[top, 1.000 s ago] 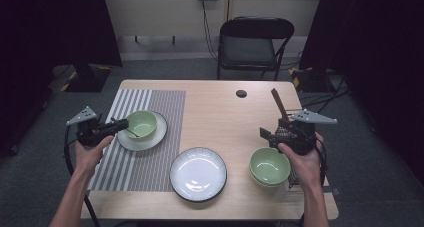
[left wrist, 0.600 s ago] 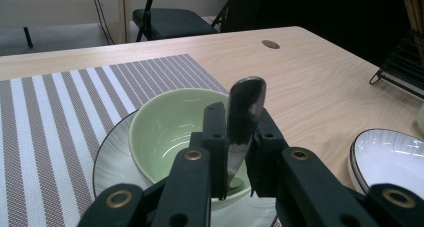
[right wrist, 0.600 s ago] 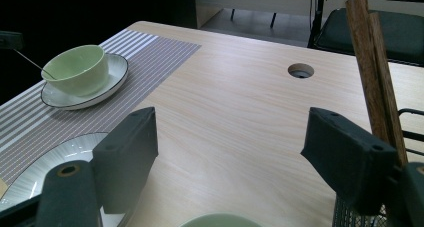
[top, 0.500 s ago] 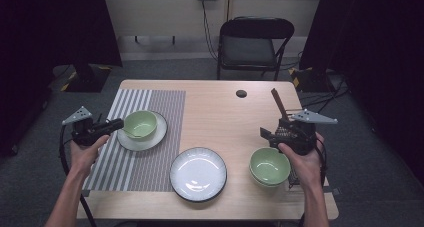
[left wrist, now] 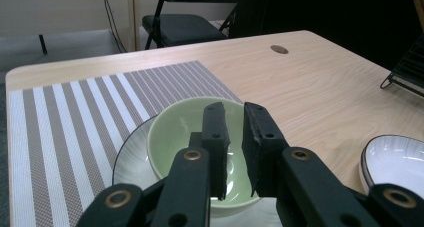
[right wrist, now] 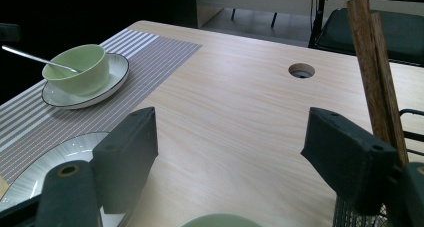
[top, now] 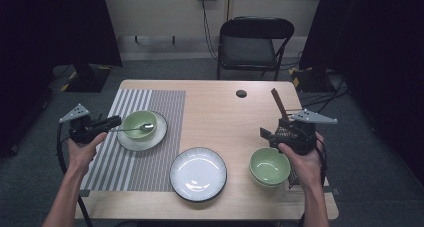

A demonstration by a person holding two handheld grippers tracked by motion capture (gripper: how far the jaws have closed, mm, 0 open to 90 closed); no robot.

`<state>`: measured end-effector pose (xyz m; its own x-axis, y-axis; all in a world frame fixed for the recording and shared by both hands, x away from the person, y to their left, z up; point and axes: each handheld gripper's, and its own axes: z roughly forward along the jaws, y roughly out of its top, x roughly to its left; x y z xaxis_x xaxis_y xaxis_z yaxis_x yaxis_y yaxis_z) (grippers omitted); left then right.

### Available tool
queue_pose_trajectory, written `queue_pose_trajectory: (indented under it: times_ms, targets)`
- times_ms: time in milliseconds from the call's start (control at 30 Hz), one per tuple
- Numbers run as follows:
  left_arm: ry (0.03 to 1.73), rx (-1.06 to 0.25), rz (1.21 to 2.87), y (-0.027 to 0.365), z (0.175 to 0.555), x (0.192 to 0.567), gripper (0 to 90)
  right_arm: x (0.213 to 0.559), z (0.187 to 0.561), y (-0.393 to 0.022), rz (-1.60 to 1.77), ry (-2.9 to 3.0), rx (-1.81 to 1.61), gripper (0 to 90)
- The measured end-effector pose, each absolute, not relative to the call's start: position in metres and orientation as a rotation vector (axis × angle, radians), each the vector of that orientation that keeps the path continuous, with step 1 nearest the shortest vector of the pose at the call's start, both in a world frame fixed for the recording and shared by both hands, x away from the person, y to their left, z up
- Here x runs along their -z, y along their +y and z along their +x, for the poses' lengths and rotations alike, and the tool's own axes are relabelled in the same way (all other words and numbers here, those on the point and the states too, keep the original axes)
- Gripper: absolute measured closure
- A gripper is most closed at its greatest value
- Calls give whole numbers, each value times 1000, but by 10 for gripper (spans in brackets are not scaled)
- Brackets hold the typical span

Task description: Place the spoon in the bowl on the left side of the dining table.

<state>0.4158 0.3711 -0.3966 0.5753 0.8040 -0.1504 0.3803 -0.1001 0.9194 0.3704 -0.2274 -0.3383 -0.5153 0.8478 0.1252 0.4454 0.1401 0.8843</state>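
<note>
A person sits at a wooden table [top: 220, 117] with a pair of tongs in each hand.

The left tongs [top: 119, 120] are level and point at a pale green bowl [top: 132, 121] just in front of their tips. The jaws are narrow, with only a slim gap between the pads and nothing in it. The left gripper view looks along these tongs [left wrist: 235, 107] into the bowl [left wrist: 175, 132].

A metal spoon [top: 135, 128] rests in this bowl. Its scoop is at the rim farthest from the left tongs, and its handle slants out over the near rim towards them. The handle end is just beside the tips and looks free of the jaws. The bowl stands on a small white saucer [top: 145, 143], which lies on a grey and white striped placemat [top: 125, 162] beneath the left tongs.

The right tongs [top: 272, 129] are wide open and hold nothing. From the right gripper view, bare table shows between their jaws [right wrist: 230, 137], with the spoon [right wrist: 35, 58] and its bowl [right wrist: 80, 62] well beyond them. A second green bowl [top: 269, 166] sits just beneath and behind these tongs. Brown chopsticks [top: 278, 104] stand upright close beside them. A large white plate [top: 198, 174] with a dark rim lies between the two pairs of tongs, nearer the person.
</note>
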Motion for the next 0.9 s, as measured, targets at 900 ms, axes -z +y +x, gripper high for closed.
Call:
queue_pose_trajectory:
  times_ms: [900]
  targets:
    - [1083,-451,1733,393,416,435,708,338,370,-229,1241,2019,-1340,213]
